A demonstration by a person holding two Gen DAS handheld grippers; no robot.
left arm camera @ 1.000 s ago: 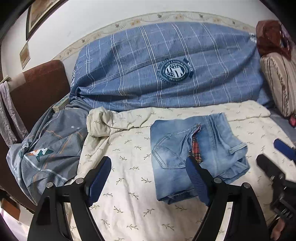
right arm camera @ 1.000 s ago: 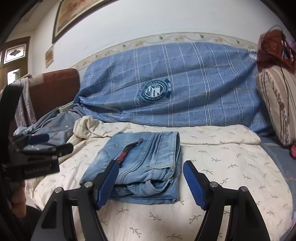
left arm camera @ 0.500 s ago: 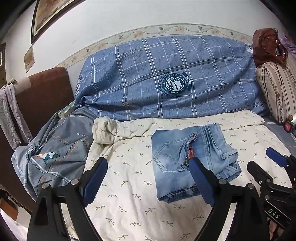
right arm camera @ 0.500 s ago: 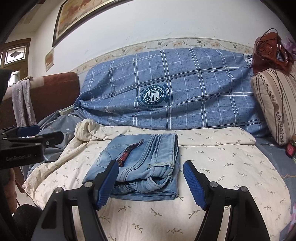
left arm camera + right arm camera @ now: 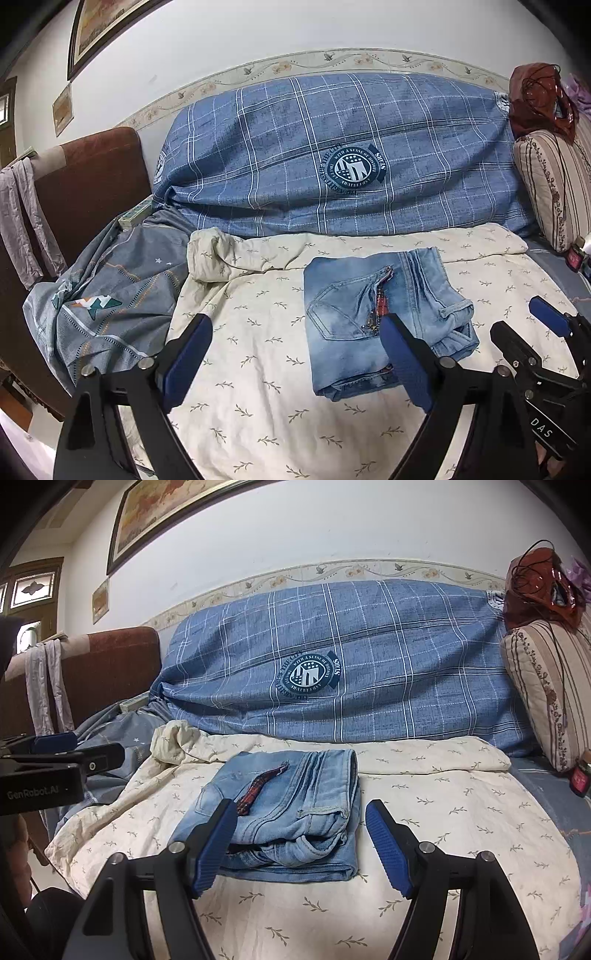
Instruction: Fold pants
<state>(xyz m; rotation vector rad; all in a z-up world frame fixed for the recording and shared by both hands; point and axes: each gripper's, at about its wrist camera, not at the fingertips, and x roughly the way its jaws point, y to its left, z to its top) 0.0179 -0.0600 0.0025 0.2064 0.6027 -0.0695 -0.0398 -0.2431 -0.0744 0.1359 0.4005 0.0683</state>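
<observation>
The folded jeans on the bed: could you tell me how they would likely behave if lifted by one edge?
The jeans would probably sag and unfold, since the layers lie loose at the near edge. The denim looks thick, so likely fairly heavy. They should not slide easily on the soft sheet.

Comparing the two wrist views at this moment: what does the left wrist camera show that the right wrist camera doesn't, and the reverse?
Left wrist only: the grey patterned sheet spread wide, and the jeans' back pocket seen from above.
Right wrist only: the stained-glass window at far left, and the jeans' stacked open edges.
Both: the folded jeans lying free on the cream leaf-print sheet, the blue plaid bedding, the striped pillow, and both the left gripper and right gripper open, gripping nothing.
</observation>
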